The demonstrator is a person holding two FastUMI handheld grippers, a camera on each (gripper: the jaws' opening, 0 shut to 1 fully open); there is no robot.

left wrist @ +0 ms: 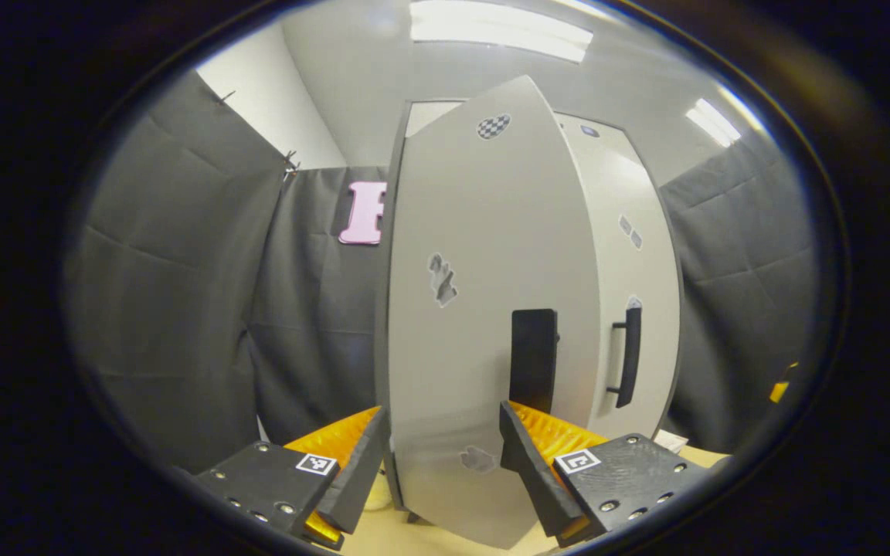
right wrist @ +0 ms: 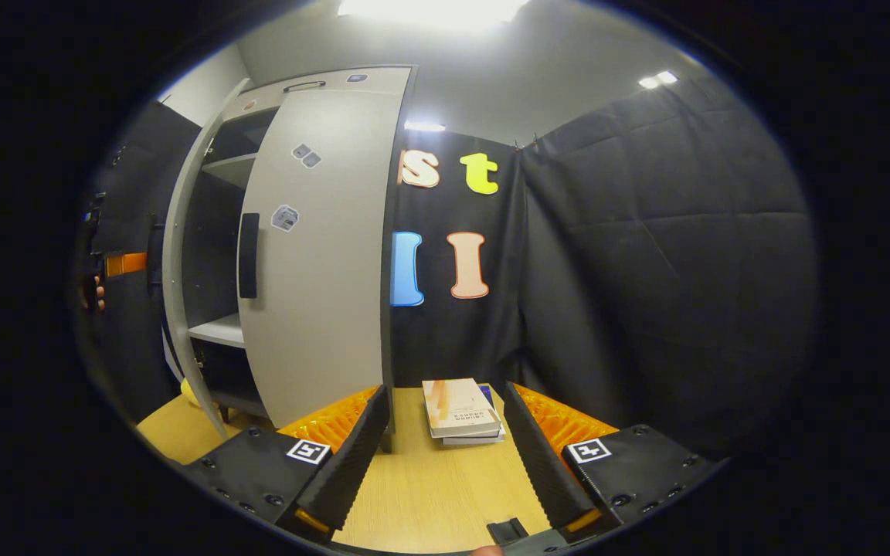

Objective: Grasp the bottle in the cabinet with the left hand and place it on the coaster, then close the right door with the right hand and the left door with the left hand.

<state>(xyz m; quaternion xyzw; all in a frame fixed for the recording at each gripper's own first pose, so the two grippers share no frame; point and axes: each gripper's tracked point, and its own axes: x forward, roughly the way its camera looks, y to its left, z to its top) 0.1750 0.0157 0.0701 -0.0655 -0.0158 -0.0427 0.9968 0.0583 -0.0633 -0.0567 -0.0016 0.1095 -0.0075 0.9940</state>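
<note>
Two cabinet doors, both still ajar. Left door (left wrist: pixel 484 309): seen in the left gripper view, swung partway out, its pale face square ahead of the left claw (left wrist: pixel 445 455), whose fingers stand spread to either side of the panel's lower part without pinching it; its dark handle (left wrist: pixel 534 359) sits just above the right finger. The placement reads as set up for a push on the panel. Right door (right wrist: pixel 321 255): seen in the right gripper view, nearly shut but with a gap that shows shelves (right wrist: pixel 217 330) inside. Right claw (right wrist: pixel 445 463): spread, holding nothing, hovering over the wooden surface (right wrist: pixel 422 486) well clear of the door, aimed at a stack of books (right wrist: pixel 462 409). Bottle and coaster: not visible, so their position cannot be told. Judged remaining: both doors to close.
</note>
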